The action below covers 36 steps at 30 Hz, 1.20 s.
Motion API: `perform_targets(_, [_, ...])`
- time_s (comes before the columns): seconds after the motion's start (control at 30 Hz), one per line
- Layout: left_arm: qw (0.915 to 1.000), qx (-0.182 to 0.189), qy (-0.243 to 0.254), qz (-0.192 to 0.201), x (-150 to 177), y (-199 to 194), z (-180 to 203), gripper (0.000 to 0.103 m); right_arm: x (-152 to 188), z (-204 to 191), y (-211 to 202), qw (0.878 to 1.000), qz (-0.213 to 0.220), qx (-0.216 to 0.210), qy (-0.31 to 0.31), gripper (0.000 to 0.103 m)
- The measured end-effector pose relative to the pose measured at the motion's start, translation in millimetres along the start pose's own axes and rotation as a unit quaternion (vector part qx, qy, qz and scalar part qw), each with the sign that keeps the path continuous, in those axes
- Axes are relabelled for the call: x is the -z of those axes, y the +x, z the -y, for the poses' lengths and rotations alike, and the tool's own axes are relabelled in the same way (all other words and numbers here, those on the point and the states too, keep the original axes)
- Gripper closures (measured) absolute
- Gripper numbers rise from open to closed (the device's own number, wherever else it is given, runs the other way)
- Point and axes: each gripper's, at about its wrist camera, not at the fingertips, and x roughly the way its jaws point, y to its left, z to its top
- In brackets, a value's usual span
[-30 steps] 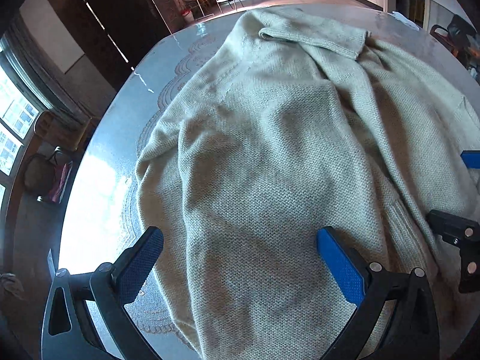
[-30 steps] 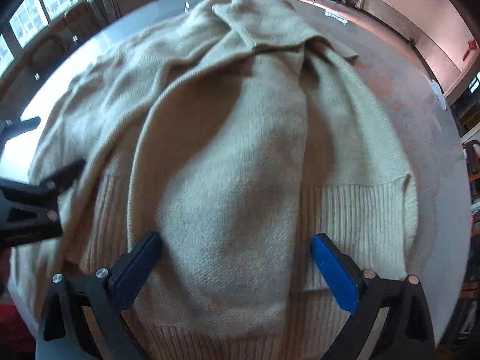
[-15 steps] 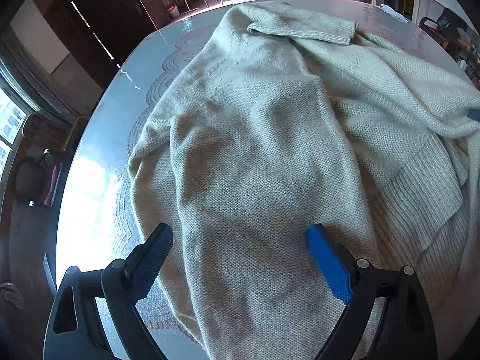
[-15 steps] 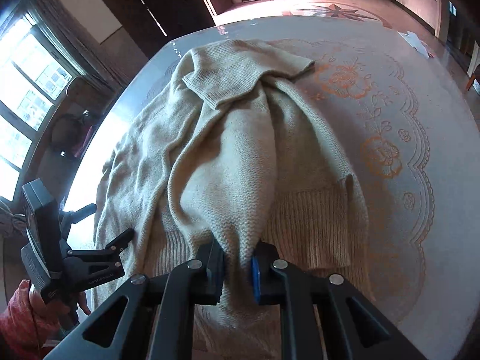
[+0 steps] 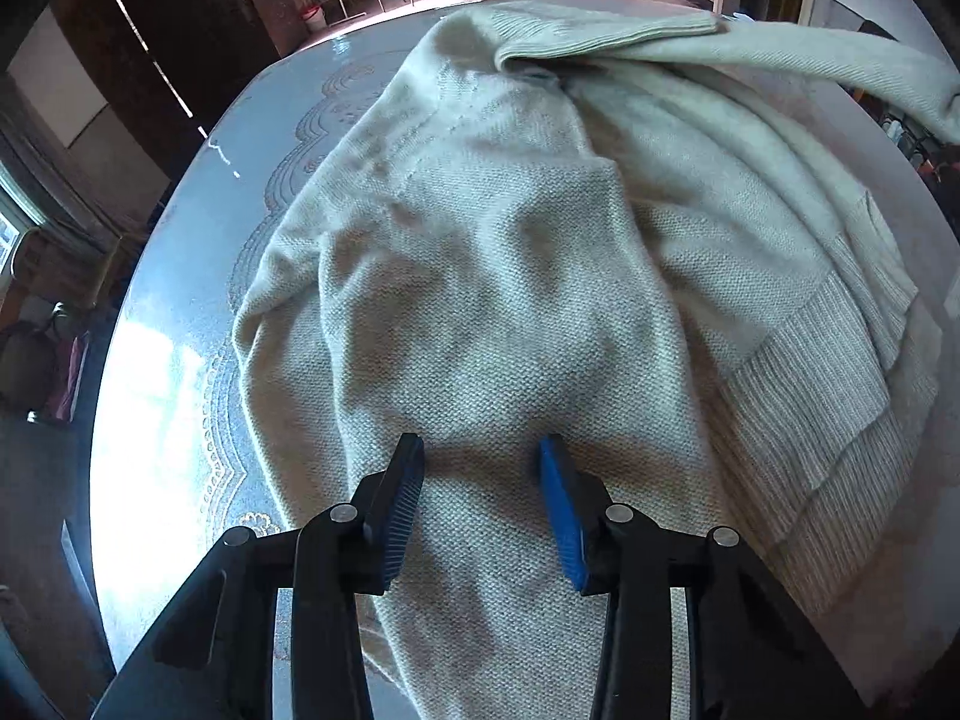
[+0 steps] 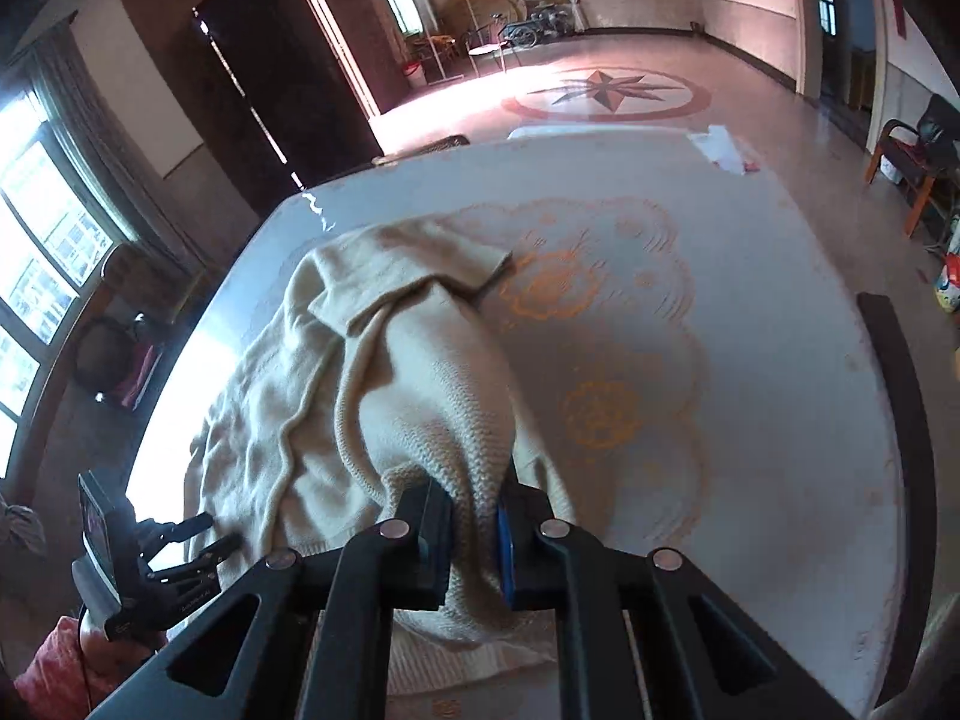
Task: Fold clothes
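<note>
A cream knit sweater (image 5: 510, 276) lies crumpled on the patterned table (image 5: 180, 360). In the left wrist view my left gripper (image 5: 483, 480) points down onto the near part of the sweater; its jaws are closing, with flat knit between the blue pads, which do not visibly pinch it. In the right wrist view my right gripper (image 6: 474, 516) is shut on a fold of the sweater (image 6: 420, 396) and holds it raised above the table (image 6: 720, 300). The lifted fabric stretches across the upper right as a taut band (image 5: 780, 54). The left gripper (image 6: 198, 540) shows low at the left.
A white paper scrap (image 6: 726, 150) lies at the table's far edge. A dark strip (image 6: 900, 420) runs along the table's right side. Chairs (image 6: 912, 156) stand on the floor beyond. A red sleeve (image 6: 54, 654) shows behind the left gripper.
The right gripper shut on a sweater fold and rose up and away, pulling the fabric with it. The left gripper's jaws narrowed from wide open to a small gap over the knit.
</note>
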Motion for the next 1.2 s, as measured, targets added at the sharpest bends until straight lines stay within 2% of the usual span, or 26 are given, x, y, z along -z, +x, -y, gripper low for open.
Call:
perform_targets(0.2, [0.9996, -0.008, -0.028, -0.004, -4.7, -8.8, -23.9, 0.061, -47.5, 55.1, -78.3, 0.995, 0.061, 0.078, 0.013, 0.093])
perform_targets(0.33, [0.9988, 0.000, -0.050, -0.004, -8.8, -19.4, -26.5, 0.037, -75.8, 89.8, -127.8, 0.986, 0.099, 0.133, 0.031, 0.093])
perform_targets(0.43, [0.9993, 0.012, -0.032, 0.012, -14.7, -30.0, -7.9, 0.032, -98.1, 104.7, -161.1, 0.977, 0.127, 0.165, 0.037, 0.093])
perform_targets(0.53, [0.9993, 0.019, 0.017, 0.027, -23.6, -37.5, 29.7, 0.024, -112.3, 111.6, -174.1, 0.974, 0.133, 0.182, 0.036, 0.093])
perform_targets(0.6, [0.9965, 0.014, 0.073, 0.037, -28.6, -41.3, 63.1, 0.024, -112.5, 111.6, -170.6, 0.974, 0.129, 0.182, 0.034, 0.093])
perform_targets(0.67, [0.9883, 0.002, 0.143, 0.053, -30.4, -45.1, 98.3, 0.024, -107.1, 113.2, -164.5, 0.976, 0.125, 0.175, 0.036, 0.093])
perform_targets(0.73, [0.9758, -0.021, 0.208, 0.065, -28.1, -48.6, 119.6, 0.024, -99.2, 116.3, -154.4, 0.978, 0.116, 0.167, 0.040, 0.093])
perform_targets(0.83, [0.9585, -0.040, 0.272, 0.075, -16.7, -46.7, 118.5, 0.024, -85.6, 123.7, -148.1, 0.980, 0.109, 0.159, 0.050, 0.093])
perform_targets(0.9, [0.9551, -0.042, 0.286, 0.066, -20.5, -26.8, 120.8, 0.024, -75.9, 129.0, -146.6, 0.981, 0.106, 0.155, 0.057, 0.093])
perform_targets(0.97, [0.9576, -0.025, 0.278, 0.070, -2.9, -26.5, 112.7, 0.024, -68.5, 133.5, -149.2, 0.980, 0.106, 0.156, 0.061, 0.093])
perform_targets(1.07, [0.9648, 0.022, 0.253, 0.068, -21.0, -12.1, 100.2, 0.024, -59.8, 143.1, -154.7, 0.978, 0.109, 0.161, 0.070, 0.093])
perform_targets(1.1, [0.9673, 0.041, 0.242, 0.064, -26.6, -6.1, 92.3, 0.030, -56.8, 146.5, -156.7, 0.978, 0.110, 0.163, 0.073, 0.093])
perform_targets(1.13, [0.9693, 0.061, 0.231, 0.059, -32.1, -0.3, 84.5, 0.050, -54.0, 149.9, -158.7, 0.977, 0.111, 0.164, 0.077, 0.093])
perform_targets(1.17, [0.9713, 0.089, 0.215, 0.048, -36.0, 0.3, 77.7, 0.062, -51.9, 153.7, -160.5, 0.977, 0.112, 0.164, 0.082, 0.093])
perform_targets(1.2, [0.9729, 0.092, 0.207, 0.046, -38.8, 0.5, 73.2, 0.075, -49.8, 157.4, -162.0, 0.976, 0.112, 0.163, 0.087, 0.093])
